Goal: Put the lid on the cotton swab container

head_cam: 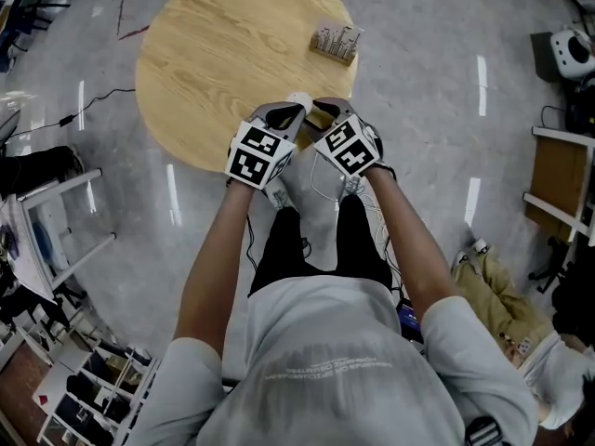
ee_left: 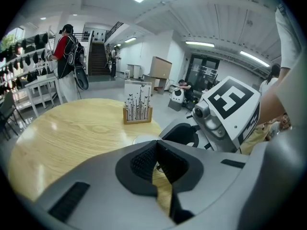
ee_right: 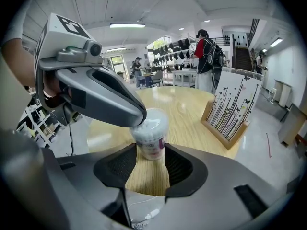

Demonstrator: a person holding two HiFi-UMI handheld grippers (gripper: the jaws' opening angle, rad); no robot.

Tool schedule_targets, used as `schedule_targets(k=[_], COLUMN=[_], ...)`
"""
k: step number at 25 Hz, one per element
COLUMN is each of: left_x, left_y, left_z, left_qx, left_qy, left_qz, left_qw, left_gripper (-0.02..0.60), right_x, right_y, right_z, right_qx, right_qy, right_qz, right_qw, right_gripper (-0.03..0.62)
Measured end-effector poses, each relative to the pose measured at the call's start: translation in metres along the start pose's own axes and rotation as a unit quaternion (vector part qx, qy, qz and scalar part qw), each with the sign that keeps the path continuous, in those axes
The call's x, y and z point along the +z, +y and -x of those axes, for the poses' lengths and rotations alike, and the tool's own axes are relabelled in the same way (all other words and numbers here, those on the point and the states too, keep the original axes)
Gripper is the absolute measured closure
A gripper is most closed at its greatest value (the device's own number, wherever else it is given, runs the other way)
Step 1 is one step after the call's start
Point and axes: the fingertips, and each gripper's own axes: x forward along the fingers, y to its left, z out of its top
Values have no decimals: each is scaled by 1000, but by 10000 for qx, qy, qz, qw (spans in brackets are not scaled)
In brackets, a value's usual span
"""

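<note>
Your left gripper [ee_left: 156, 145] is clenched, its ribbed pads meeting at the tips, and those tips rest against the top edge of the lid [ee_right: 156, 120]; whether they pinch its rim you cannot tell from either gripper view; your right gripper [ee_right: 151, 152] is grasping the cotton swab container [ee_right: 152, 139], one dark pad against each side of its purple-labelled body; you hold both grippers close together and angled downward at the near edge of the round wooden table [head_cam: 214, 54], their marker cubes [head_cam: 257, 151] side by side; the container stands upright on the wood just inside that near edge, between the two grippers, with white swab heads showing through its clear upper part; the lid sits on top of it, and how firmly it is seated is not clear; further across the table, near its far right edge and well apart from the container, stands a wooden card holder [head_cam: 335, 42] filled with white cards printed with black stems and butterflies; beyond the table lies glossy grey floor [head_cam: 418, 82], with a black cable [head_cam: 93, 100] trailing at your left; in the distance a person [ee_right: 204, 51] in a red top with a dark bag stands beside racks [ee_right: 168, 47] of dark items, next to a staircase [ee_right: 241, 56].
</note>
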Motion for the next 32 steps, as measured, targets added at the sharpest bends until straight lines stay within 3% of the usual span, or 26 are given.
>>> schedule_targets(k=[6, 9, 15, 21, 26, 29, 32], left_x=[-6, -4, -1, 42, 81, 106, 138], left_y=[2, 0, 7, 25, 47, 61, 69], left_z=[-1, -4, 5, 41, 79, 101, 128], left_qx=[-113, -85, 267, 530, 787, 992, 1158], left_qy=[391, 362, -225, -828, -1104, -1191, -1471], left_qz=[-276, -403, -115, 322, 282, 114, 65], left_qw=[9988, 9985, 9993, 9946, 9904, 9879, 9823], left_gripper=[563, 563, 560, 560, 561, 560, 560], right_x=[-7, -13, -2, 24, 56, 86, 129], right_y=[6, 7, 4, -18, -58, -79, -84], right_z=[-1, 13, 51, 107, 155, 177, 194], right_qx=[-82, -163, -516, -710, -1531, -1849, -1880], right_qy=[-23, 3, 25, -327, -347, -478, -805], right_qz=[-128, -215, -17, -62, 105, 119, 295], right_qw=[9999, 9996, 9987, 9969, 9876, 9815, 9784], right_gripper=[384, 384, 384, 420, 545, 563, 565])
